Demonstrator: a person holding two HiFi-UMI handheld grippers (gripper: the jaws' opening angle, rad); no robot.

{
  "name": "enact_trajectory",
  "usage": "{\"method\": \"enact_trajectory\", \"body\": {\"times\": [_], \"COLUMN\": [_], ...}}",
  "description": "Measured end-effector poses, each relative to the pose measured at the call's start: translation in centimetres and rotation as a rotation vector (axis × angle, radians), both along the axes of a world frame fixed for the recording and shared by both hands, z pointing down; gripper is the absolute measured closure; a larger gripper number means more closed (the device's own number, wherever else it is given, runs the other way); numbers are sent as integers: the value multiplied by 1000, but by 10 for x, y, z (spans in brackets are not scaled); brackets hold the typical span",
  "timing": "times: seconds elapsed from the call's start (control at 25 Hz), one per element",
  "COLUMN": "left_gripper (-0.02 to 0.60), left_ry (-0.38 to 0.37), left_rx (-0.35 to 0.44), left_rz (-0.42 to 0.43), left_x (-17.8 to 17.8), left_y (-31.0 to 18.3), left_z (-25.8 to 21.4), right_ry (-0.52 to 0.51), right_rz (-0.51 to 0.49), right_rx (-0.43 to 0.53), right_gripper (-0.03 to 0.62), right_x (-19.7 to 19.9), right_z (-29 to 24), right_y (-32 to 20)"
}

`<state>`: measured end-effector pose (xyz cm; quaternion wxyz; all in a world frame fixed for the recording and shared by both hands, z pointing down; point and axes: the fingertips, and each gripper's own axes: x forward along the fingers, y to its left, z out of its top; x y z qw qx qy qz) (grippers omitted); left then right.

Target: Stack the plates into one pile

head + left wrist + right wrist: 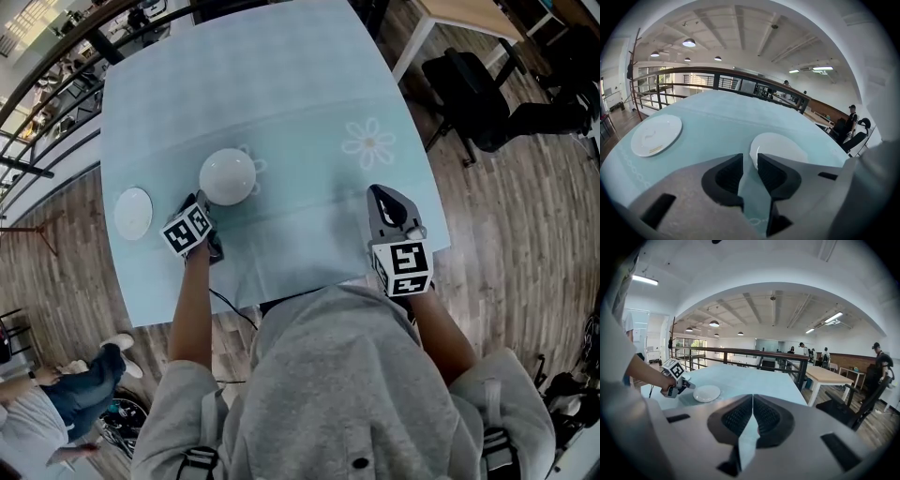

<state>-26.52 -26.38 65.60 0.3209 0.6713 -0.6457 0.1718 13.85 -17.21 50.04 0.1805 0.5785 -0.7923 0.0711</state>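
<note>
Plate [228,176] mid-table is round, plain white; second plate [133,213] matches.

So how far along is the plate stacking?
Nothing looks stacked yet: the far white round plate and the near white round plate lie apart on the light blue tablecloth. In hand: nothing gripped. The left gripper has its jaws apart at the near plate's rim; the right gripper is shut, empty. Left: bring both plates into one pile.
</note>
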Motion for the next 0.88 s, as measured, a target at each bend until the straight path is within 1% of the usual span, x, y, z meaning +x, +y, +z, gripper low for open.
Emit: {"method": "enact_trajectory", "body": {"times": [0.08, 0.16, 0.32, 0.48, 0.56, 0.68, 0.8, 0.88], "left_gripper": [485, 472, 449, 431, 426, 419, 414, 413], "left_ry": [-19, -41, -109, -217, -267, -312, -353, -399], "left_rx": [8, 14, 24, 14, 1, -19, -31, -39], "left_rz": [-12, -20, 26, 8, 12, 28, 66, 118], "left_x": [-6, -16, -40, -97, -123, -156, -178, -186], "left_y": [5, 21, 56, 82, 92, 103, 106, 104], "left_z": [-2, -4, -11, -14, -14, -14, -8, -8], "right_ry": [-17, -29, -38, -63, -67, -66, -53, -46], "right_rz": [-16, -45, -79, -165, -189, -212, -230, -238], "right_rx": [-5, -13, -31, -49, -64, -76, -71, -64], "right_gripper": [567, 568, 568, 568, 568, 568, 568, 568], "right_x": [-3, -14, -52, -111, -135, -168, -192, -205], "right_z": [1, 1, -4, 8, 13, 12, 8, 4], "right_y": [-5, -4, 20, 21, 24, 32, 36, 36]}}
